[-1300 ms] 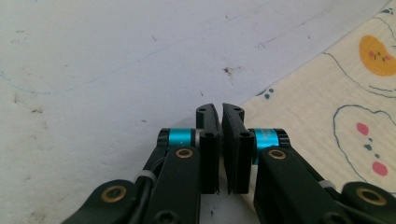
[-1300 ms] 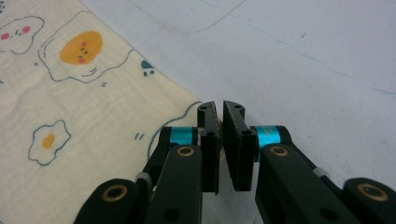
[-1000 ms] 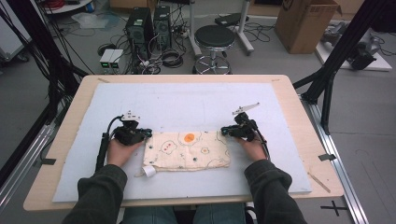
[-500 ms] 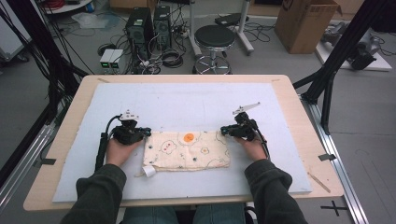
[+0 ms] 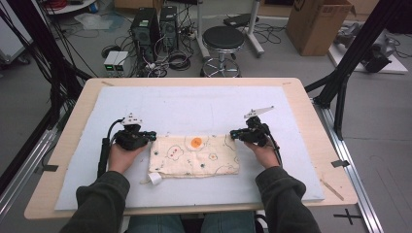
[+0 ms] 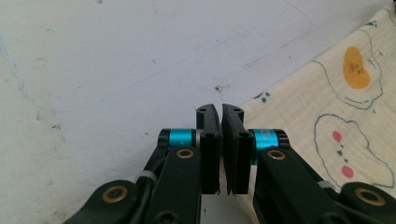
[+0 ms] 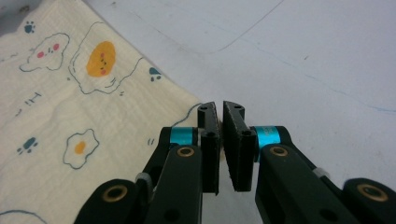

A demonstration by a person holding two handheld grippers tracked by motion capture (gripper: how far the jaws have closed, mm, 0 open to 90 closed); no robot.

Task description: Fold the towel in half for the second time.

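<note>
Your left gripper [image 5: 150, 136] sits at the far left corner of the cloth [image 5: 194, 155], which lies folded flat on the white mat [image 5: 194, 107] near your edge of the table [image 5: 301, 97]. In the left gripper view the jaws stand almost together, a thin slit between them, and the cloth's corner [image 6: 261, 100] runs up beside the right jaw; I cannot tell whether any fabric is caught in the slit. Check this before you lift: if the edge has slipped out, open, slide one jaw under the corner and close again.

A white tag [image 5: 154, 178] sticks out at the near left corner; keep it clear of your sleeve.

Your right gripper [image 5: 234, 133] is at the far right corner. In its own view the jaws are likewise nearly closed, with the cloth's edge [image 7: 187, 100] meeting the left jaw's tip. The grip looks shallow, so take a deeper bite if it feels loose.

When both hold, raise the two corners together and level, keeping the far edge taut, so the fold lands square.
</note>
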